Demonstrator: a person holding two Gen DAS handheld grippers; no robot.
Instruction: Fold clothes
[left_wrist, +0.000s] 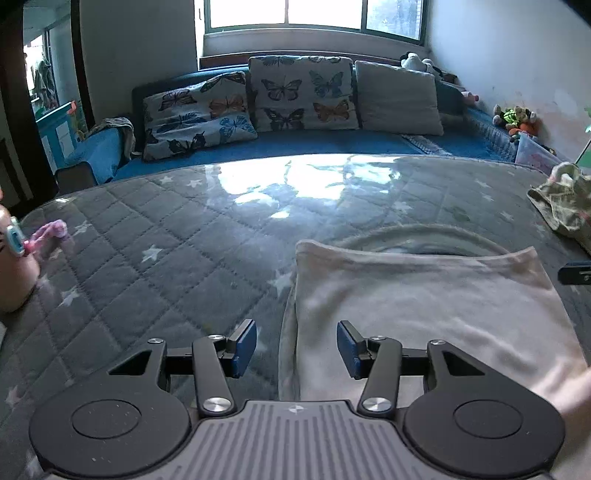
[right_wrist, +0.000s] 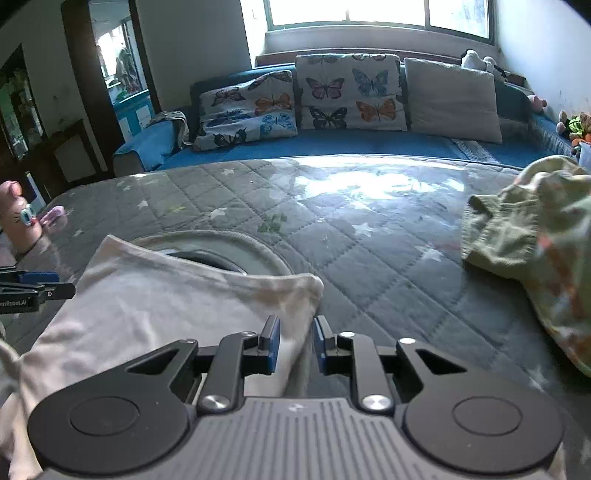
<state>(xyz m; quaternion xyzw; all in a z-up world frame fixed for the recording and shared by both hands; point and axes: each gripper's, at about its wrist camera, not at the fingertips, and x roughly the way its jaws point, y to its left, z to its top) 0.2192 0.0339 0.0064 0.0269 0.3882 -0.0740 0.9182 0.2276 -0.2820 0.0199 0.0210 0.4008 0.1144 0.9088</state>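
left gripper (left_wrist: 296, 347) agape, pale shirt (left_wrist: 424, 295), green garment (right_wrist: 535, 236) beside

A folded shirt (left_wrist: 424, 295) lies on a quilted table (left_wrist: 147, 240), nearest the viewer. A crumpled garment (right_wrist: 535, 251) sits on the table to its right, well apart. Behind the table runs a sofa (left_wrist: 295, 144) bearing three cushions (left_wrist: 303, 94) side by side, beneath a window (left_wrist: 314, 14).
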